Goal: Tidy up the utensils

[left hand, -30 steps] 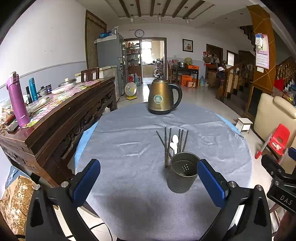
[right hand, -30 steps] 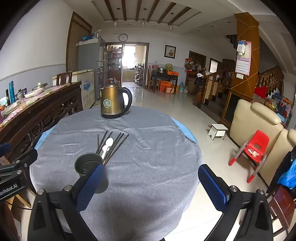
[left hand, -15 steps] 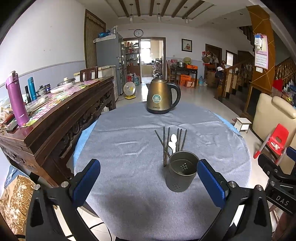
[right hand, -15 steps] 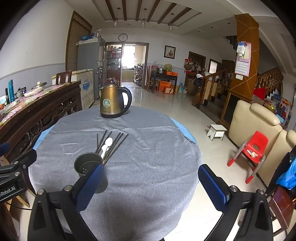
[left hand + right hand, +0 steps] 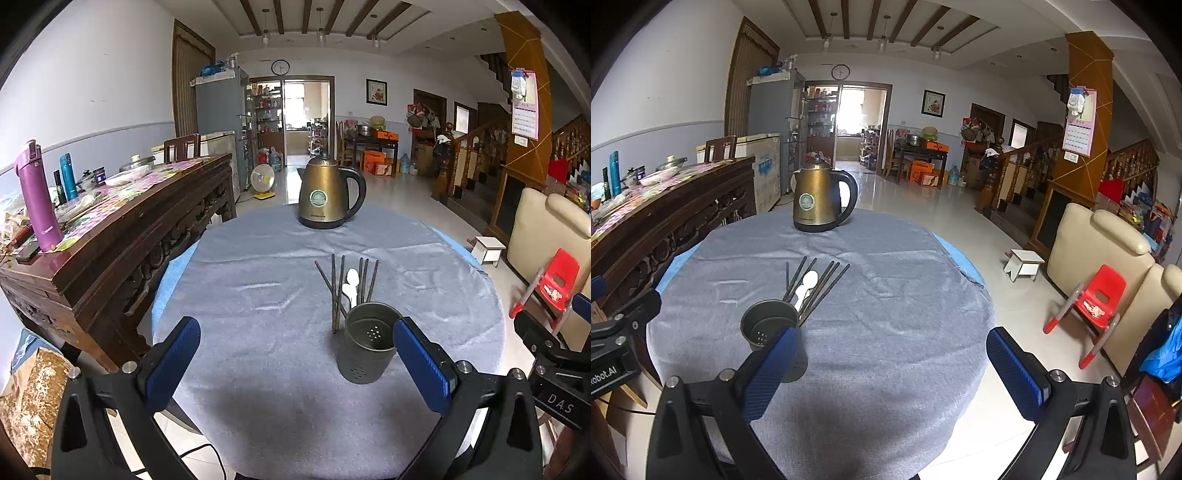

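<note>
A dark metal utensil holder stands upright and empty on the round table's grey cloth; it also shows in the right wrist view. Just behind it lie several dark chopsticks and white spoons, also in the right wrist view as chopsticks and spoons. My left gripper is open and empty above the near table edge, its right finger beside the holder. My right gripper is open and empty, its left finger in front of the holder.
A bronze electric kettle stands at the table's far side. A dark wooden sideboard with bottles and dishes runs along the left. A cream sofa, a red child's chair and a small white stool are on the right.
Both views have shifted only slightly; the holder sits a touch left in the left wrist view. Both grippers stay open and the utensils have not moved.
</note>
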